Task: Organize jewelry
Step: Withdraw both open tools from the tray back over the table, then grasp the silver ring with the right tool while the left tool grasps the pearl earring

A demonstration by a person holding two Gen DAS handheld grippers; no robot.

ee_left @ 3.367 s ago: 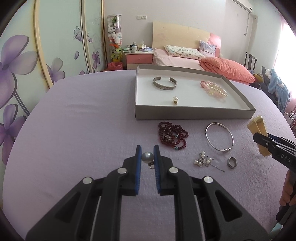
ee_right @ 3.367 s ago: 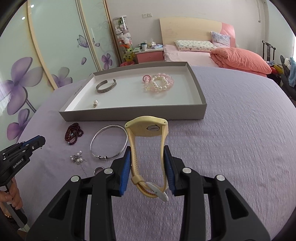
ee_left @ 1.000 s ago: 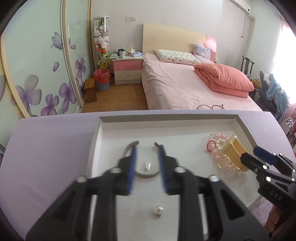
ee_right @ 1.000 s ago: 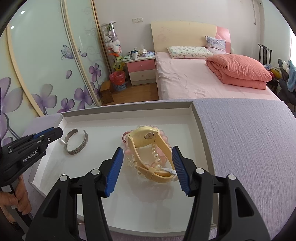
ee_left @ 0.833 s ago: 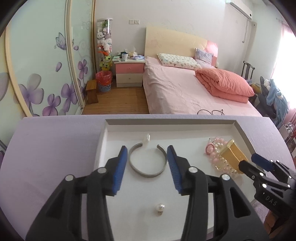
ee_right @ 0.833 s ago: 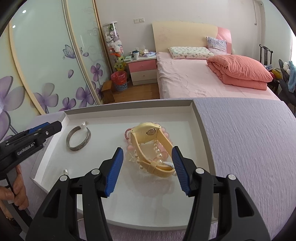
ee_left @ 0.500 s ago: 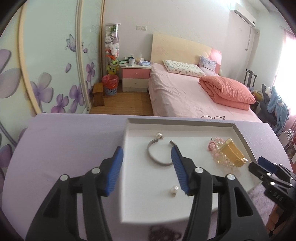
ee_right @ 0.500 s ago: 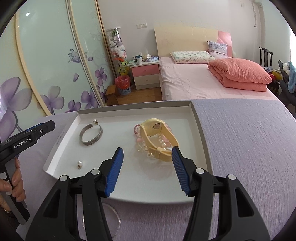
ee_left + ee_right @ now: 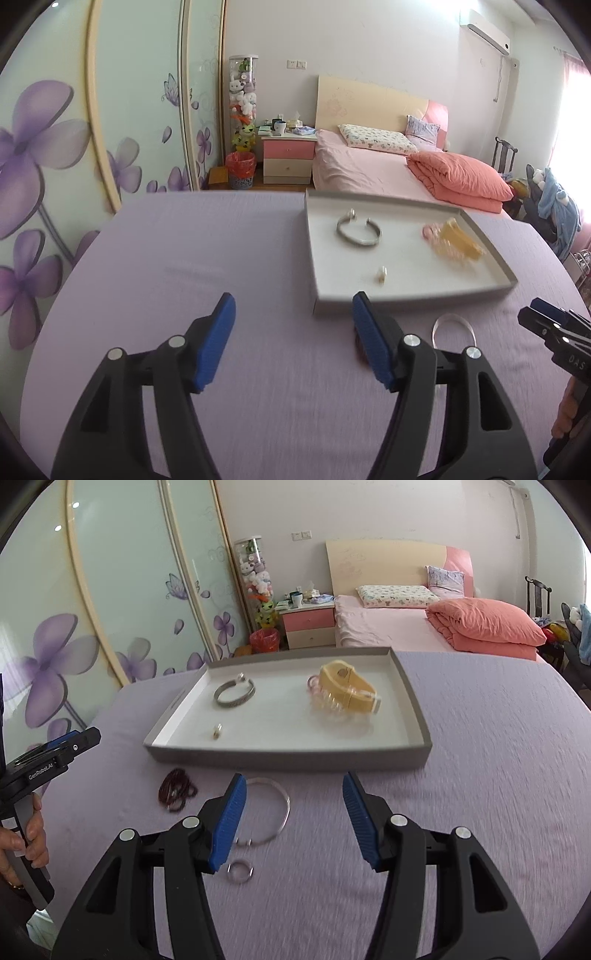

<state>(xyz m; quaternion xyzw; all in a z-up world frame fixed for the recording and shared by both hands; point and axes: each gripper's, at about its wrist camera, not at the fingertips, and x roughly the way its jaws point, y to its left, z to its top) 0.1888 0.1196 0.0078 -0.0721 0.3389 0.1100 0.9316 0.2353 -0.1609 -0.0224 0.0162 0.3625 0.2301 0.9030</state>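
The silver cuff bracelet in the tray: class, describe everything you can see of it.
The silver cuff bracelet is an open C-shaped band that looks like metal, with a patterned outer face. It lies flat on the white floor of the grey-walled tray, in the far left part. Its gap faces the far wall, and a small pearl-like bead sits at one end. No hand-held gripper touches it; the watch lies well apart.

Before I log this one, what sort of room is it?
A bedroom in a home: a bed with pillows, a pink nightstand, and sliding wardrobe doors with flower prints, behind a purple-covered table.
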